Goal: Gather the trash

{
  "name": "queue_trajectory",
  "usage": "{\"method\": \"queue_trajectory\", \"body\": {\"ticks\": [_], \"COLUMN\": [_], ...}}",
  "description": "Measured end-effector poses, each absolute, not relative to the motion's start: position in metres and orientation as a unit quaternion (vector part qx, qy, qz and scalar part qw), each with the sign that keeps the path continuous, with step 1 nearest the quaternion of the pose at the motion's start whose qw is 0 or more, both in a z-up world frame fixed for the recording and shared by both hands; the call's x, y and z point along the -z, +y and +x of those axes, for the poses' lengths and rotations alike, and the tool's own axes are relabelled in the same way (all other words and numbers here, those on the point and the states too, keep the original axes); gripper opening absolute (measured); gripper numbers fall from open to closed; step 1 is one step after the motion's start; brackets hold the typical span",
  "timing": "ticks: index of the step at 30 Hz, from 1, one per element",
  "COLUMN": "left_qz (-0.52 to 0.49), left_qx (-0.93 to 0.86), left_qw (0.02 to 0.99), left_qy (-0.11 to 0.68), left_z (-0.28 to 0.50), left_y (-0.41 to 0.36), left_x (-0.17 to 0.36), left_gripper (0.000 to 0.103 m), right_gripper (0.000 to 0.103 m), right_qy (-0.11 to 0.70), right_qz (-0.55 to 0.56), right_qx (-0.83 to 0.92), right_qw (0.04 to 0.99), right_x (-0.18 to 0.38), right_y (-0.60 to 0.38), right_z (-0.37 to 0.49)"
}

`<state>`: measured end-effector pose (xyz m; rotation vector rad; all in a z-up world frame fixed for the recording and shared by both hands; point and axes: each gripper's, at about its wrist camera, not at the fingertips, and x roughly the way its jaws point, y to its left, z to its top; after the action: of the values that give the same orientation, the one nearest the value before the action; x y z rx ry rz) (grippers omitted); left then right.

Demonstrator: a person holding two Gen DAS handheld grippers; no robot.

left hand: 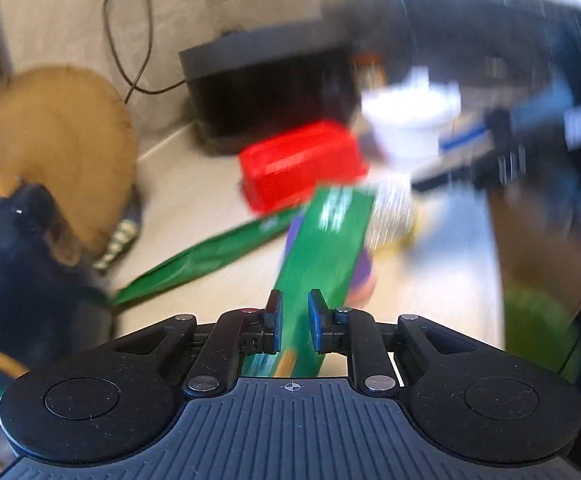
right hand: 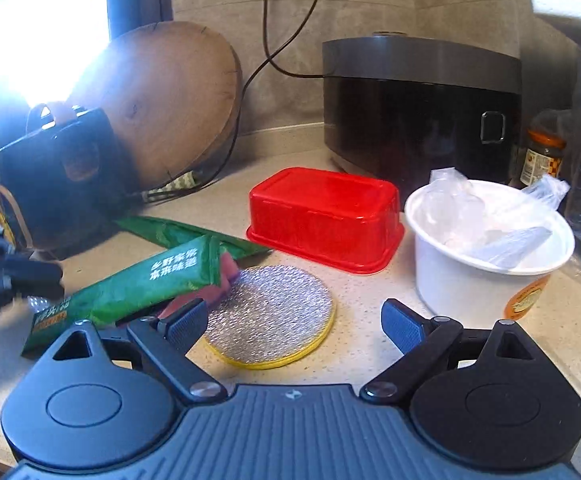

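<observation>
**Ana:** While the left claw (left hand: 294, 320) has the long green printed sachet (left hand: 322, 248) running out between its pads, I can't tell whether they pinch it or merely flank it. The picture is too smeared.

**Ben:** Where does the sachet point?

**Ana:** Its long axis runs straight out from that claw, and its far end stops just short of the red rectangular plastic tub (right hand: 322, 216), on the tub's near-left side. It seems to be off the speckled pale surface (right hand: 370, 344), or propped on something pink and purple.

**Ben:** And the right claw (right hand: 294, 308)?

**Ana:** Spread wide and holding nothing. The round silver foil lid with a yellow rim (right hand: 274, 312) lies flat directly in front of the tub, dead ahead between the right claw's fingers, so I judge that hand the nearer one for it.

**Ben:** What else is there?

**Ana:** A second green sachet (right hand: 178, 232) lies flat to the tub's left, and a white paper bowl stuffed with clear plastic (right hand: 470, 280) stands just right of the tub.

**Ben:** Flat foil will be awkward to pinch.

**Ana:** Likely, so an edge approach seems wise.
</observation>
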<state>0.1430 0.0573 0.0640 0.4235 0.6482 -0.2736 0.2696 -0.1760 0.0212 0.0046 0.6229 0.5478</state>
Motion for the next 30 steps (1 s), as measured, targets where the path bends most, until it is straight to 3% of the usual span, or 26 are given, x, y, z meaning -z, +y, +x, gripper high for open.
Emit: {"method": "queue_trajectory", "body": {"ticks": [3, 12, 17, 21, 30], "left_qz": [0.231, -0.038, -0.139, -0.171, -0.270], "left_qx": [0.122, 0.212, 0.210, 0.144, 0.173], "left_qw": [0.907, 0.934, 0.903, 0.897, 0.885], "left_qy": [0.331, 0.285, 0.349, 0.381, 0.338], "left_z": [0.144, 0.225, 0.313, 0.366, 0.377], "left_y": [0.050, 0.035, -0.024, -0.055, -0.049], "left_x": [-0.057, -0.112, -0.089, -0.062, -0.053], "left_gripper": [0.019, 0.018, 0.018, 0.018, 0.018], "right_gripper": [0.094, 0.094, 0.094, 0.094, 0.094], "right_qy": [0.303, 0.238, 0.236, 0.237, 0.240], "right_qz": [-0.006, 0.037, 0.111, 0.105, 0.097], "right_qx": [-0.260, -0.152, -0.097, -0.076, -0.089], "right_qw": [0.917, 0.958, 0.960, 0.963, 0.962], "right_x": [-0.020, -0.045, -0.062, -0.062, -0.038], "right_y": [-0.174, -0.259, -0.318, -0.338, -0.349], "right_z": [0.265, 0.248, 0.273, 0.293, 0.308]}}
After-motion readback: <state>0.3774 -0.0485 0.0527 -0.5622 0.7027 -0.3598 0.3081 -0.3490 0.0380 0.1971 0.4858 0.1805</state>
